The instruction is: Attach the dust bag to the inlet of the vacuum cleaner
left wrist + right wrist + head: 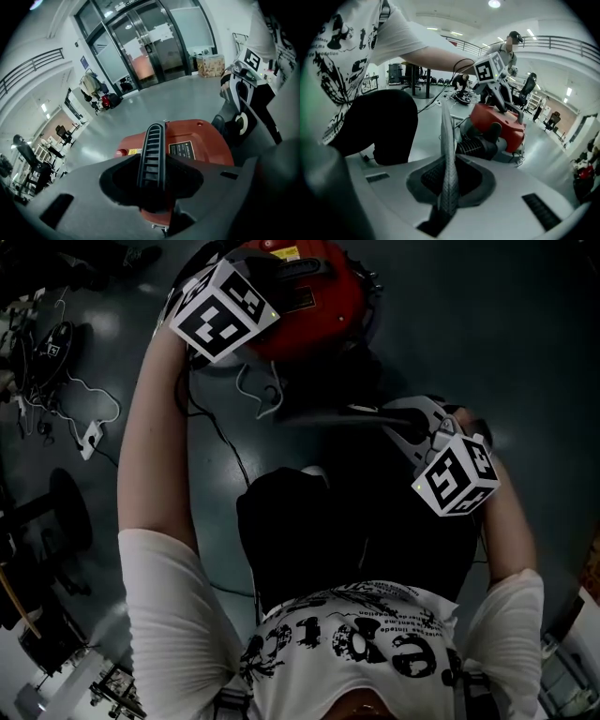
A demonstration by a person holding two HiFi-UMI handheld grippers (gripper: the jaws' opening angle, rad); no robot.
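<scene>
The red vacuum cleaner (309, 296) stands on the grey floor at the top of the head view. My left gripper (246, 298) is down on its top (197, 145), and a black ribbed handle (151, 164) fills the gap between its jaws; from the right gripper view the left gripper (509, 111) sits on that dark handle. My right gripper (445, 112) is shut, its jaws pressed into one thin blade with nothing seen between them. It hovers just short of the black corrugated inlet hose (476, 147) at the cleaner's side. I cannot pick out the dust bag among the dark shapes.
My black-trousered knee (379, 126) is close at the right gripper's left. Cables and a white power strip (91, 439) lie on the floor to the left. Glass doors (140, 47), cardboard boxes (211, 64) and other people (513, 47) are far off.
</scene>
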